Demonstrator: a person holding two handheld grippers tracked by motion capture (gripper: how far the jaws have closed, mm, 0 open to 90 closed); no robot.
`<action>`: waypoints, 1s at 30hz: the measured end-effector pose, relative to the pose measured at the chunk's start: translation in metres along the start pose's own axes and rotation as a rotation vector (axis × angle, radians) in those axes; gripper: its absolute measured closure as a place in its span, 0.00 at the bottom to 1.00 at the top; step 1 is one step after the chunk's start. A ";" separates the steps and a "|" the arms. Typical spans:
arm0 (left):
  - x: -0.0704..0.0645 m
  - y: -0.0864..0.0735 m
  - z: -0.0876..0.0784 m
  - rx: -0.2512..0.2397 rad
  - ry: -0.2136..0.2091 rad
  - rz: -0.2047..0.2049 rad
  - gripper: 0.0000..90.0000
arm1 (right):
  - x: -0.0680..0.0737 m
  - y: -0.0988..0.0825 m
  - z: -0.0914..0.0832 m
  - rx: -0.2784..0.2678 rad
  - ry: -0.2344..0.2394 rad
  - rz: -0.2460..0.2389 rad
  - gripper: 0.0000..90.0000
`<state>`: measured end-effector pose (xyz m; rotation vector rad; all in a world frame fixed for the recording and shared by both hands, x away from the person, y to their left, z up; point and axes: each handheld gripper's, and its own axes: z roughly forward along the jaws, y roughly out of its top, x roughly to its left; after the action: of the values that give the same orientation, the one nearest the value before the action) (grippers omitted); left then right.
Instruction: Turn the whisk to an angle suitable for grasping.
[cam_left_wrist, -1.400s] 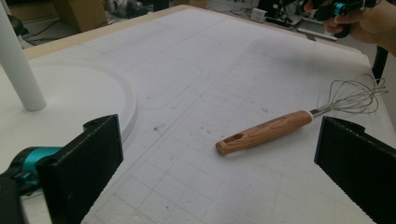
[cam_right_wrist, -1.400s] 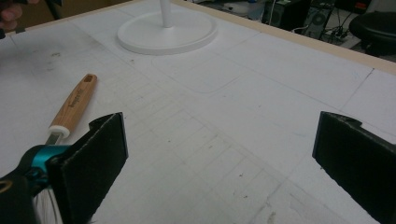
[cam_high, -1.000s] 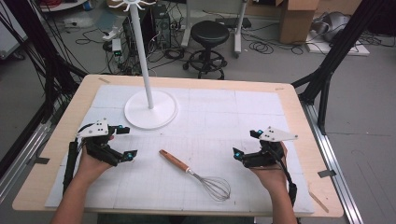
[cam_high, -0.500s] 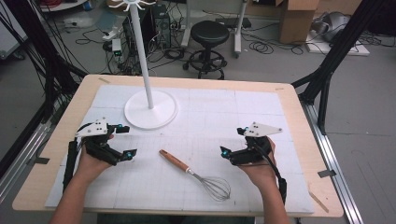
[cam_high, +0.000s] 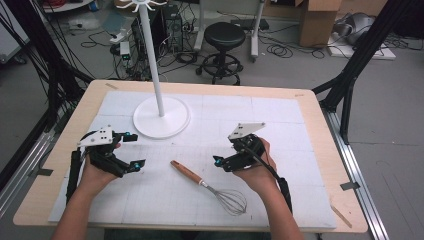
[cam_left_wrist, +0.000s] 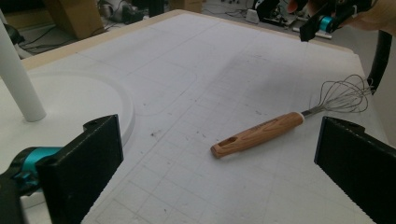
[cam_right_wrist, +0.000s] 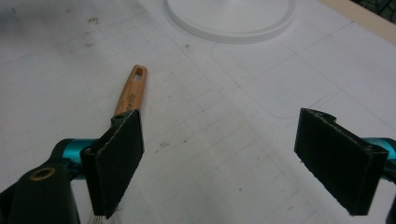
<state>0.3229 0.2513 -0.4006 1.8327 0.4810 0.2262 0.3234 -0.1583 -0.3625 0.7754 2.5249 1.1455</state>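
While the whisk (cam_high: 207, 186) lies at lower centre on the table (cam_high: 310, 107), the right tongs (cam_high: 218, 161), spread but narrowing with nothing between, hover beside it; the left tongs (cam_high: 135, 150) are spread.

Two hand-held grippers, black with teal fittings

Each gripper, left gripper (cam_high: 131, 151) and right gripper (cam_high: 223, 161), is built of black parts, topped by a grey three-cornered plate, and trailed by a black cable. Flat black jaws with ridged edges are carried on teal metal joints. The forearms are left bare of sleeves.
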 end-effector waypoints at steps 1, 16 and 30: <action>0.000 0.000 0.000 -0.002 0.000 -0.001 0.02 | 0.002 0.002 0.003 0.011 0.010 -0.001 0.17; 0.001 0.000 -0.001 -0.002 -0.004 -0.002 0.02 | 0.016 0.018 0.039 0.163 0.131 -0.013 0.35; 0.002 0.000 0.000 0.004 -0.003 -0.003 0.02 | 0.034 0.019 0.065 0.289 0.178 -0.051 0.38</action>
<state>0.3241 0.2521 -0.4008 1.8356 0.4827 0.2210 0.3304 -0.0884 -0.3908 0.6956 2.8836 0.8793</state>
